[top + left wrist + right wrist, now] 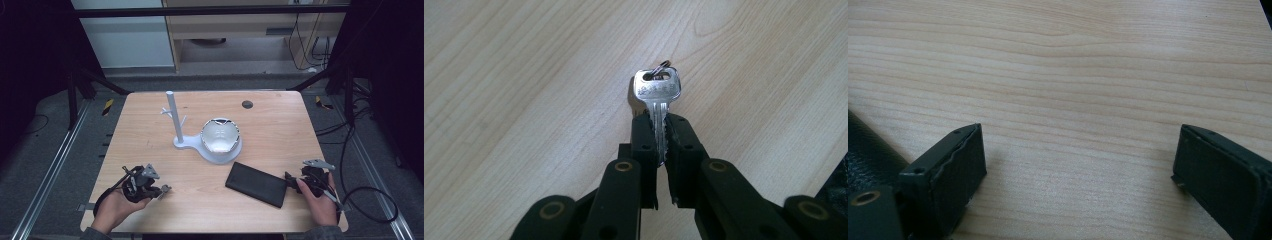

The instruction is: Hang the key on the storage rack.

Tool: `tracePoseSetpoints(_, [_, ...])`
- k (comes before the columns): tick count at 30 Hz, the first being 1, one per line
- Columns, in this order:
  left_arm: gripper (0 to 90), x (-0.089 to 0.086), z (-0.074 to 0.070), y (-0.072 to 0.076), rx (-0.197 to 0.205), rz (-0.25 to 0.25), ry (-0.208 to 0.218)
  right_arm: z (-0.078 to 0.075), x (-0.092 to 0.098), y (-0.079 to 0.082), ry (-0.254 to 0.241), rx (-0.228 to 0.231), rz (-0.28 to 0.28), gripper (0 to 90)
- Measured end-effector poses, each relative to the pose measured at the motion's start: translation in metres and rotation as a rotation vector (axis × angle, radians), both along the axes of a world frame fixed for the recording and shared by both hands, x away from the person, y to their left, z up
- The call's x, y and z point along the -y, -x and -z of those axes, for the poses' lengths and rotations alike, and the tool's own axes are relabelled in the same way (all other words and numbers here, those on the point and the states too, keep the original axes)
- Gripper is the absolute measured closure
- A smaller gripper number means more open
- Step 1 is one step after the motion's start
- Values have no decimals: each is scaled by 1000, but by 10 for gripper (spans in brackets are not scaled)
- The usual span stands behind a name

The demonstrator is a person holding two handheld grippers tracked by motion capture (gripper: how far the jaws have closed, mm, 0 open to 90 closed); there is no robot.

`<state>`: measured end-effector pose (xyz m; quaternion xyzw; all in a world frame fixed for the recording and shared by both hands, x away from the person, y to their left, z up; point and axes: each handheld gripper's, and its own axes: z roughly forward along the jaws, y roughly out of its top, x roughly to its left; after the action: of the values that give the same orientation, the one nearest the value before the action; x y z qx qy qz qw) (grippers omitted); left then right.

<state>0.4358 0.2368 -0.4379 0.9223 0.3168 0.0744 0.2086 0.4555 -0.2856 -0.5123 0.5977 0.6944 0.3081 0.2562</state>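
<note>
A silver key [657,97] with a small ring through its head is pinched by its blade between the jaws of my left gripper [660,131], just above the wooden table. In the high view that left gripper [161,190] is at the front left, the key [165,189] sticking out to the right. My right gripper [1075,160] stands wide open over bare wood, at the front right [292,181], close to the end of a black wallet [256,183]. A corner of the wallet [865,150] lies beside its left jaw.
A white stand with a post and small pegs [173,117] rises mid-table, its base holding a white bowl [220,136]. A dark round hole [247,104] marks the far side of the table [150,150]. Cables trail on the floor at the right.
</note>
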Motion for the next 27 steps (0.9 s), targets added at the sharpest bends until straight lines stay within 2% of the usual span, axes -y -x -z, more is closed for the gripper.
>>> tracePoseSetpoints(4, [834,-3,-7,-1,2,-3,19,0,0,0,0,0,-1,68])
tracePoseSetpoints(14, [834,-9,-36,-4,47,-9,20,0,0,0,1,0,-1,68])
tracePoseSetpoints(20, [834,-10,-53,-11,70,-25,29,0,0,0,2,1,-2,68])
tracePoseSetpoints(24, [834,-8,-60,-15,78,-21,24,0,0,0,2,1,-2,67])
tracePoseSetpoints(27, [834,-5,-72,-20,88,-17,24,0,0,0,2,1,-3,67])
